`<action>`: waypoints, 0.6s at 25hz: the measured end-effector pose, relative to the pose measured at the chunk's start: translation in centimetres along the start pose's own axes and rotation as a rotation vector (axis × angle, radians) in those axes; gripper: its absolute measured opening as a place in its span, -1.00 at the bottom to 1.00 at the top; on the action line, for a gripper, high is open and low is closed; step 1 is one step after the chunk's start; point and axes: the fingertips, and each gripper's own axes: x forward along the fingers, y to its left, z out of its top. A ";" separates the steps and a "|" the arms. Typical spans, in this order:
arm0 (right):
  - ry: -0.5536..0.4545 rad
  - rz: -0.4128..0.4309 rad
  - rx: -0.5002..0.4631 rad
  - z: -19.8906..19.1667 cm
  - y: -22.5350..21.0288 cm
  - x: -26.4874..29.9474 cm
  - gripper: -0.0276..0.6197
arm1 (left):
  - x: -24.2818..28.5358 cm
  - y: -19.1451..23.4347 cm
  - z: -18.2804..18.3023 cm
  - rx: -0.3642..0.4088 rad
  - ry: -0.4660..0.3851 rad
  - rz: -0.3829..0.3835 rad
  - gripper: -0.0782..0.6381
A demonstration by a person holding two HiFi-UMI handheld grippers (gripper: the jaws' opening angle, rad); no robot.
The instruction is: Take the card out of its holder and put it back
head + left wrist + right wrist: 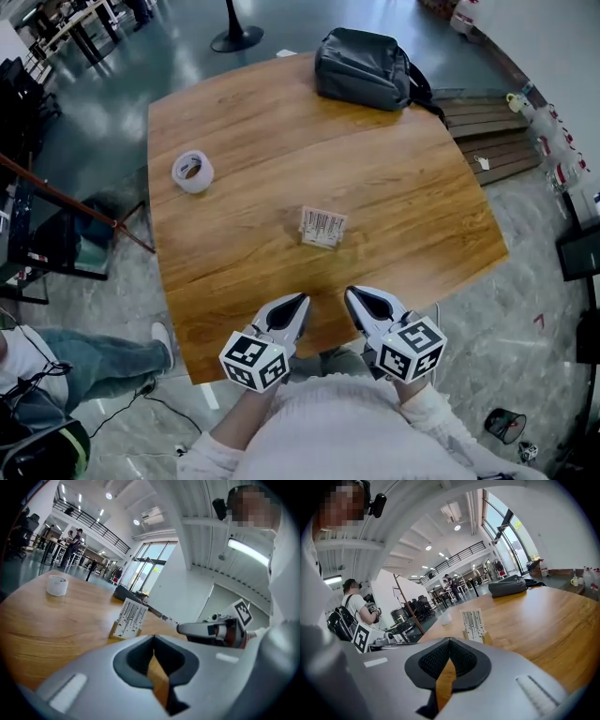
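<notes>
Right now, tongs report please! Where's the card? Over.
Left tongs shut, empty. Right tongs shut, empty. Card standing in its holder, ahead of both, untouched. Tape roll and bag off to the sides, not in the way.

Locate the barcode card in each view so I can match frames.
Head view: card near the middle of the table.
Left gripper view: card left of centre, standing on the table.
Right gripper view: card just right of centre.
Shared landmark: black bag at the table's far edge, beyond the card in all three.
</notes>
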 end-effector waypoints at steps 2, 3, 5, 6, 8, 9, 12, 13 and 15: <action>0.011 -0.003 0.013 -0.3 -0.2 0.5 -0.92 | 0.4 0.8 0.0 0.005 0.007 0.009 -0.76; 0.017 -0.006 0.017 -0.4 -0.3 0.8 -0.92 | 0.6 1.1 0.0 0.008 0.010 0.012 -0.76; 0.029 -0.015 0.021 -0.5 -0.6 1.5 -0.92 | 1.0 1.9 0.2 0.010 0.015 0.012 -0.76; 0.036 -0.019 0.022 -0.4 -0.7 1.8 -0.92 | 1.3 2.2 0.3 0.011 0.017 0.010 -0.76; 0.044 -0.024 0.023 -0.3 -0.9 2.2 -0.92 | 1.9 2.8 0.4 0.016 0.023 0.004 -0.76; 0.047 -0.026 0.023 -0.2 -1.1 2.5 -0.92 | 2.3 3.1 0.5 0.021 0.027 0.003 -0.76; 0.055 -0.033 0.031 0.0 -1.8 3.5 -0.92 | 3.4 4.5 0.5 0.030 0.044 0.011 -0.76; 0.058 -0.034 0.034 0.0 -2.0 3.7 -0.92 | 3.8 5.0 0.4 0.032 0.051 0.016 -0.76; 0.066 -0.035 0.035 -0.1 -2.5 4.2 -0.92 | 4.5 5.7 0.3 0.041 0.060 0.025 -0.76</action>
